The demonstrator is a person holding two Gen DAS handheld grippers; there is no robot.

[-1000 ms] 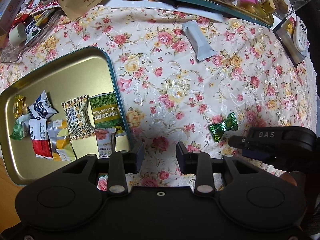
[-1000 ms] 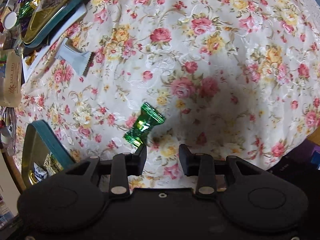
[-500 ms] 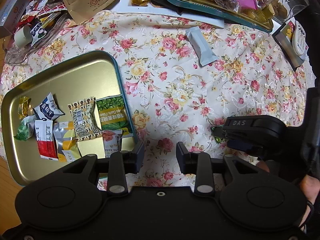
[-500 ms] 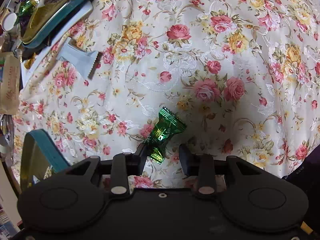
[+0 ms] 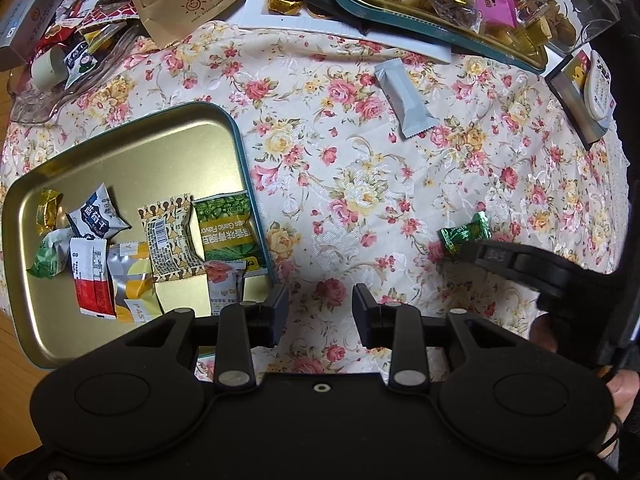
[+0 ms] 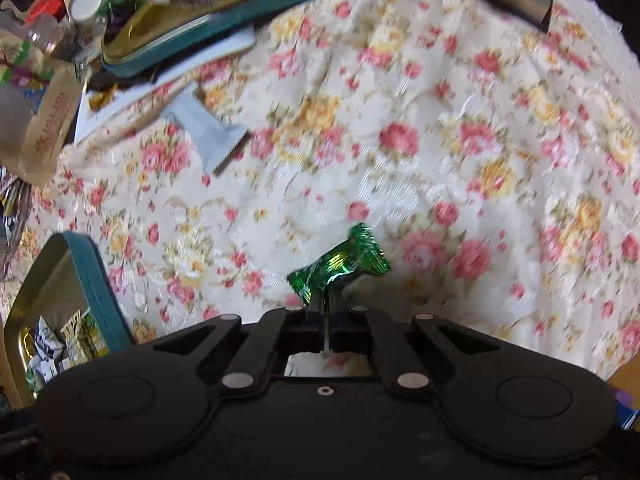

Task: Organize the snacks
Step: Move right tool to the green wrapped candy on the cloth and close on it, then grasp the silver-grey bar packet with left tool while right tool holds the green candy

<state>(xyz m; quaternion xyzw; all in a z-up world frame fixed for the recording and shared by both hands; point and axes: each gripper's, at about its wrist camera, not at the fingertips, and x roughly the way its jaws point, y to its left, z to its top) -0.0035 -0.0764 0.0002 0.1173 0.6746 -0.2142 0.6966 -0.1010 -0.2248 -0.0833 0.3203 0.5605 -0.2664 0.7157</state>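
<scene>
The small green foil twist-wrapped candy [image 6: 340, 262] is pinched by one twisted end in your right claw [image 6: 320, 312], just above the floral tabletop [image 6: 440, 160]. The gold tin tray with teal rim [image 5: 132, 152] lies to its left. Your left claw [image 5: 320, 312] is nearer the tray, gaping and empty.

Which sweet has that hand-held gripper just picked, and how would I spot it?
Start at the flowered tablecloth, then go right of the gold tray with the teal rim. There the right hand-held gripper is shut on a green candy. It is the only shiny green twist-wrapped piece out on the cloth; the grey packet is long and flat.
</scene>
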